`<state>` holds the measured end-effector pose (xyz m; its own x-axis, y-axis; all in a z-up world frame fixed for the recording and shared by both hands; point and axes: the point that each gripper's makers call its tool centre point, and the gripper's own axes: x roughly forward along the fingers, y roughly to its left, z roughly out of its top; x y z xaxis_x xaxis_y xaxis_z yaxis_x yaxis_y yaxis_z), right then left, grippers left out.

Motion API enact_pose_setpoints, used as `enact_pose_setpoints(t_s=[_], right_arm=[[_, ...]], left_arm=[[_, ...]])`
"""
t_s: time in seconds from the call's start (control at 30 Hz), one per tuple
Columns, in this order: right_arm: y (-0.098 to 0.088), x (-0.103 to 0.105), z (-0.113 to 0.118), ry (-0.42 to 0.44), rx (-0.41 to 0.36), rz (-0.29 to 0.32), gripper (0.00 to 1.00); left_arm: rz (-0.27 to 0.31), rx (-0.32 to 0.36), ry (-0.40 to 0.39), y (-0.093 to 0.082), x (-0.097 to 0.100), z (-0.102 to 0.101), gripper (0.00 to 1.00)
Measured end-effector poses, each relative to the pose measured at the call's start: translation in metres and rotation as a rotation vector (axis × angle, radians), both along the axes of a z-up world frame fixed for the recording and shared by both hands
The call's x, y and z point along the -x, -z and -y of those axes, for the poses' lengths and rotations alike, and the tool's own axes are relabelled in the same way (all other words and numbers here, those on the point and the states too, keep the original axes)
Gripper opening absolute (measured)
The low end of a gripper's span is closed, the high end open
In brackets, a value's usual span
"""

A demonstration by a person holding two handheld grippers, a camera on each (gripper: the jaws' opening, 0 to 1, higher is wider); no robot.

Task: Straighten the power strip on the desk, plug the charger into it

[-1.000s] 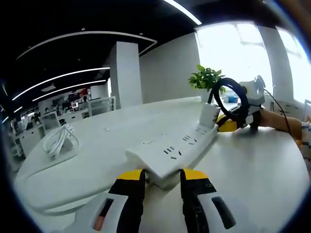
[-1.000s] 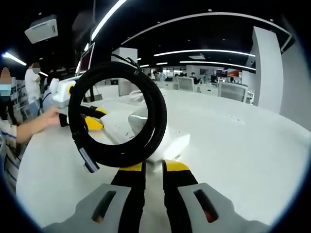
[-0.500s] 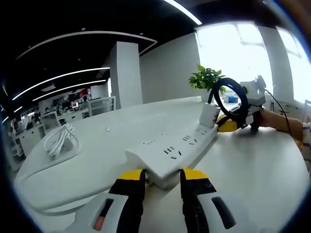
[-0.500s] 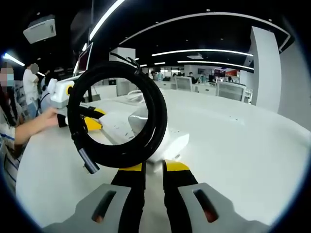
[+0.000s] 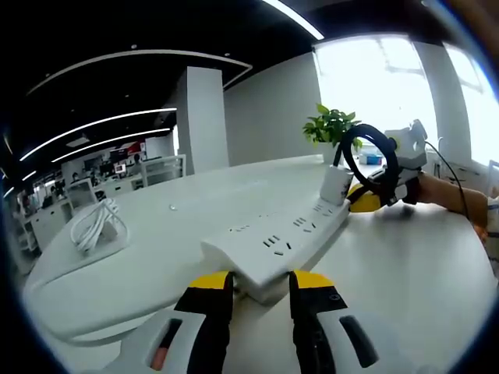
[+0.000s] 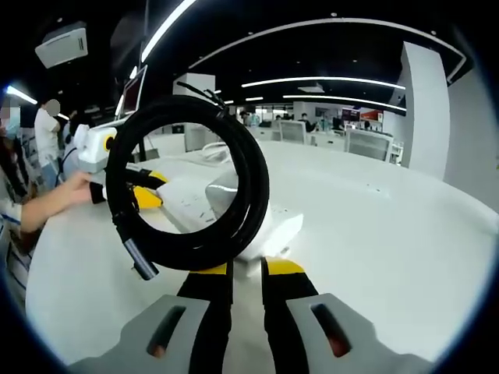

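A white power strip (image 5: 281,241) lies on the white desk (image 5: 405,265). My left gripper (image 5: 261,279) is shut on its near end. At the far end my right gripper (image 5: 366,199) holds a black cable coil (image 5: 387,160) upright, beside a white charger-like block (image 5: 335,185) standing on the strip. In the right gripper view my right gripper (image 6: 248,269) is shut on the black cable coil (image 6: 253,179), whose loose connector end hangs at the lower left. Through the ring I see the white block (image 6: 222,191) on the power strip (image 6: 273,226), with my left gripper (image 6: 146,195) beyond.
A bundle of white cable (image 5: 95,226) lies on the desk at the left. A green plant (image 5: 331,125) stands behind the strip's far end. A person's arm (image 6: 58,199) holds the left gripper. More desks and chairs fill the office behind.
The right gripper with the black coil has drifted very slightly. The strip and the left gripper have stayed where they were.
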<state>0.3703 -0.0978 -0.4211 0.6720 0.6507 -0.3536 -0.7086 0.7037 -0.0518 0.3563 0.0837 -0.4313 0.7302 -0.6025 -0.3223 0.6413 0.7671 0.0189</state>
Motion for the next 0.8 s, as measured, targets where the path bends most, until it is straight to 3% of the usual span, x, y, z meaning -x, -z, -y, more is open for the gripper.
enact_pose_setpoints(t_s=[0.8], right_arm=[[0.0055,0.0043,-0.0021,0.070,-0.025,-0.056,0.15]], left_arm=[[0.000,-0.015,-0.023,-0.0006,-0.0023,-0.0002,0.30]])
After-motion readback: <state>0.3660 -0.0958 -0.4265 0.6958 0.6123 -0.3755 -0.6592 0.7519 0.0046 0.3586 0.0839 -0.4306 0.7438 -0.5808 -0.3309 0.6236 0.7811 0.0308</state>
